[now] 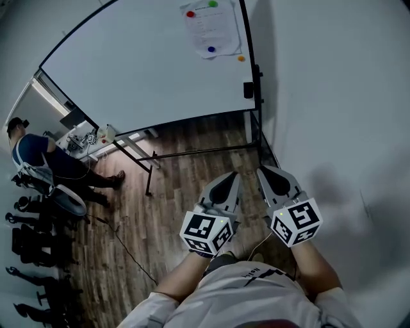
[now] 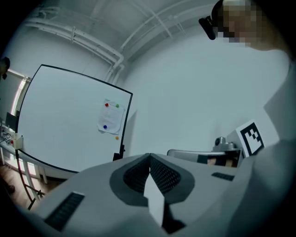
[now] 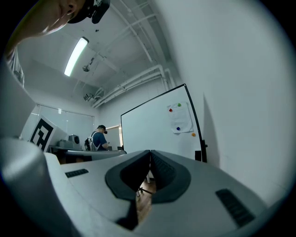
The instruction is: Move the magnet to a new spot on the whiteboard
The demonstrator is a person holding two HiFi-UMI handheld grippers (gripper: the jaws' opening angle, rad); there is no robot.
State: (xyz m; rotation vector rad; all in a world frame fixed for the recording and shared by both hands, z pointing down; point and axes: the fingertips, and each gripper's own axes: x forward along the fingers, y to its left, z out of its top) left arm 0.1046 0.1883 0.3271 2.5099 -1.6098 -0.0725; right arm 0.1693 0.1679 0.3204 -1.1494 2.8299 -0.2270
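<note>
Room: whiteboard (image 1: 147, 70) on a black wheeled stand (image 1: 192, 152), wood plank floor (image 1: 179, 192), plain pale wall (image 1: 333, 96) just right of the board

Board is mostly bare. Paper sheet (image 1: 211, 29) sits at its upper right corner, with a red magnet (image 1: 190, 14) and green magnet (image 1: 213, 4) on the sheet's top edge and a blue magnet (image 1: 211, 49) near its bottom. Orange magnet (image 1: 241, 58) sits alone on bare board, just below the sheet's lower right corner. All four are on the board, well apart from both tools

Left gripper (image 1: 232, 174) and right gripper (image 1: 261, 170) are side by side in front of the person, pointing level toward the board. Each is clenched tip to tip with nothing between the pads

Head view only: floor, stand legs, small black block (image 1: 248, 90) on the board's right frame, second person (image 1: 38, 160) at a cluttered desk (image 1: 90, 138) far left

Left gripper view only: white ceiling pipes (image 2: 92, 41) above the board, plus the other tool's marker cube (image 2: 249, 136) at right

Right gripper view only: lit ceiling strip light (image 3: 76, 55) and a glass partition (image 3: 69, 125) behind the second person
</note>
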